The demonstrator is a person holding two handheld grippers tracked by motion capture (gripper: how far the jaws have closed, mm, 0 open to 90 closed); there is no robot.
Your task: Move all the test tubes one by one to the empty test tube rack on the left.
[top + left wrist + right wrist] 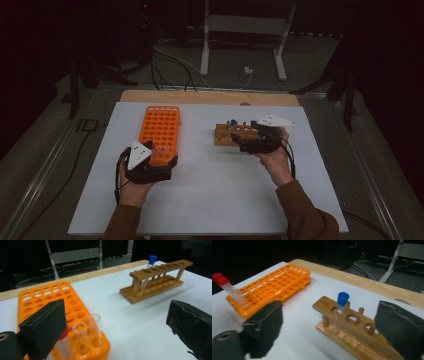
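Red-capped tube point(65, 345) standing at the near end of the orange rack point(160, 131), on the left half of the white table point(225, 190). Partly hidden in the left gripper view behind the left-hand jaw; cannot tell whether touching it. Next to it, two clear open tubes point(81, 337), upright in neighbouring holes of the same rack. Seen from the right gripper view, well off to the left, that same red cap point(219, 278) poking up above the rack's corner.

Left gripper point(112, 325) hovering at the rack's near end, jaws spread wide, nothing but bare table between them, no grip on anything. Held from below by the left hand point(131, 187), grey plate on top.

Over to the right side: blue-capped tube point(339, 312) upright in the second hole from the end of the wooden rack point(359, 327), slightly tilted. Wooden rack lying well apart from the orange one, crosswise on the table.

Right gripper point(239, 142) right up at the wooden rack's near side, jaws apart, pads pressing on nothing. Blue-capped tube showing in the gap between the jaws, a little ahead of them, untouched. Right-hand jaw overlapping the rack's far end in that view. Right hand point(274, 160) wrapped round the gripper body, cable trailing back along the sleeve.
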